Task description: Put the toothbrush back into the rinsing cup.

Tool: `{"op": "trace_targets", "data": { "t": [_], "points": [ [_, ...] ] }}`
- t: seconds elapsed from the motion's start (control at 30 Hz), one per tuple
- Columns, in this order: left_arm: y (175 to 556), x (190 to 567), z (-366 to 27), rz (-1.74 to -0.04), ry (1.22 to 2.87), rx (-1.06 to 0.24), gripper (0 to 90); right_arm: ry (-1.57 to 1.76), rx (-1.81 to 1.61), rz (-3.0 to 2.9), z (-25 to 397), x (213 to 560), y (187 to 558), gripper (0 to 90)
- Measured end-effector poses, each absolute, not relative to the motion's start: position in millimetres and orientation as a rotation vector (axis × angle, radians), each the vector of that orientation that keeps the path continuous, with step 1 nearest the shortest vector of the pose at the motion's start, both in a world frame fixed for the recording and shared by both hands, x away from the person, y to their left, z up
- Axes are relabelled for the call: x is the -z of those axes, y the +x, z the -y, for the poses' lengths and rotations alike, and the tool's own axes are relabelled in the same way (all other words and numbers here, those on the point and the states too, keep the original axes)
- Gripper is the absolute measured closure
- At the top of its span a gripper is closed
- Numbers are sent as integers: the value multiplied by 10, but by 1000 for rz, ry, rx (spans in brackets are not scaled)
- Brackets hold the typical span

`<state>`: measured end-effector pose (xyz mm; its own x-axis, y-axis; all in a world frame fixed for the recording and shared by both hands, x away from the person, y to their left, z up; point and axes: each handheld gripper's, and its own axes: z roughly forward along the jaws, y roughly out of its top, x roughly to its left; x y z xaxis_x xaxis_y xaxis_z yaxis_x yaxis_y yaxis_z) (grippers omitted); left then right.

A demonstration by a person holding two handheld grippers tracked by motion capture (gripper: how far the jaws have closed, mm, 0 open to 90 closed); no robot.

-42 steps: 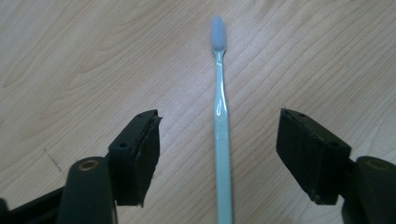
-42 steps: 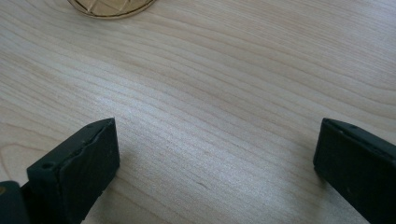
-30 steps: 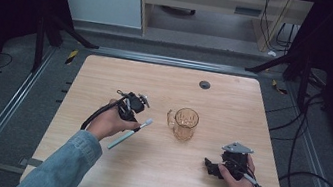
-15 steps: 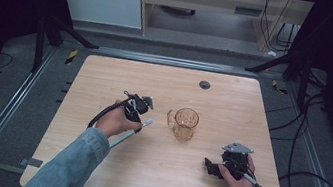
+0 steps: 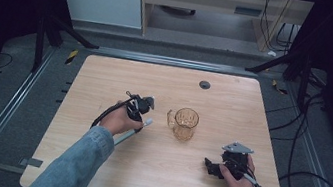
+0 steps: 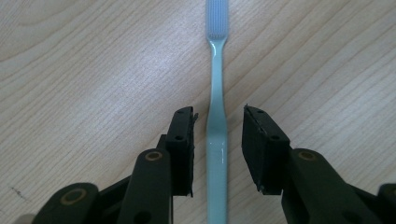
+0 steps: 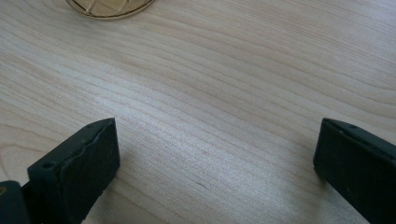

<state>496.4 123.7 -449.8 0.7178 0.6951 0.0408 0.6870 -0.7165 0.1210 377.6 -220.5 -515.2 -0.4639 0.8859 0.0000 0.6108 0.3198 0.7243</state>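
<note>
The left gripper (image 6: 218, 140) is hanging over the toothbrush (image 6: 216, 116), its jaws apart on either side of the handle without touching it. The toothbrush is lying flat on the tabletop (image 5: 233, 104), left of centre in the high view, bristles pointing toward the cup (image 5: 185, 123). The right gripper (image 7: 215, 163) is resting wide open at the lower right, holding nothing.
</note>
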Motion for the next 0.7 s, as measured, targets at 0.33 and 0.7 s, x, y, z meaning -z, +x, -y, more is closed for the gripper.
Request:
{"op": "trace_targets", "data": {
  "t": [0.33, 0.7],
  "points": [
    [4994, 4561, -1253, -1153, 2826, -101, 633, 1328, -939, -2194, 2205, 5151, 3775, 7],
    [5002, 4587, -1227, -1141, 2837, -77, 683, 1327, -941, -2193, 2205, 5152, 3776, 7]
  ]
}}
